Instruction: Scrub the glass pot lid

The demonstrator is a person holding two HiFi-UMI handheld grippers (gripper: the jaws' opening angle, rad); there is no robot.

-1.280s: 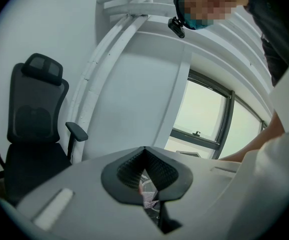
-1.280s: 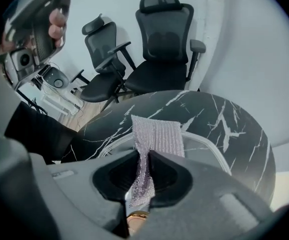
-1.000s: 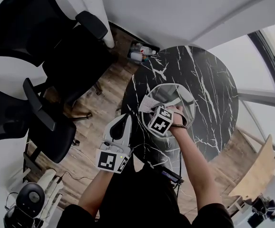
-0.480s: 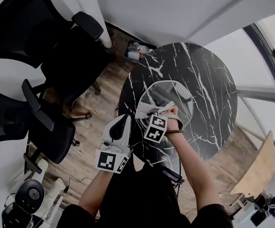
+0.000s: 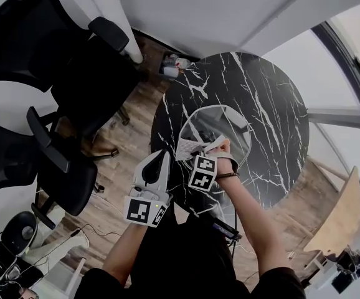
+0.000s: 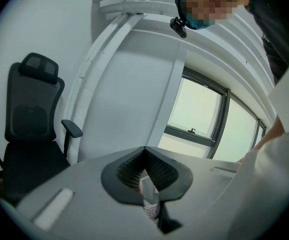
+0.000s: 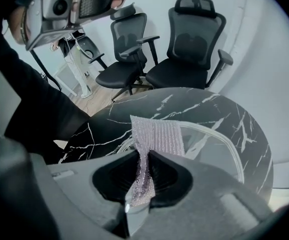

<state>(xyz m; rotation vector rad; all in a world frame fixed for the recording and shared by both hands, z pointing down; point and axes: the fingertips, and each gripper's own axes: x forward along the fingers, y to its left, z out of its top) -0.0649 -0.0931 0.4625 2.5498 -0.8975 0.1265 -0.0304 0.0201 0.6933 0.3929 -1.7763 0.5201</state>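
My right gripper (image 7: 145, 156) pinches the mesh cloth (image 7: 157, 134) in its fingers over the glass lid (image 5: 230, 120) on the desk (image 5: 273, 104), while my left gripper (image 6: 145, 156) has its fingers pressed together, apparently on the lid's rim.

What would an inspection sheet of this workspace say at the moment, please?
Surface: round black marble table.
Job's things: glass pot lid lying flat on the table; mesh scrubbing cloth reaching over its near rim.
Clutter: small items on the floor beyond the table, too small to identify.
Tools: right tool shut on the cloth; left tool has its jaws together with nothing seen between them, and is held beside the table's near edge.
Cables: thin cable on the floor.
Surroundings: black office chairs, wooden floor, window.
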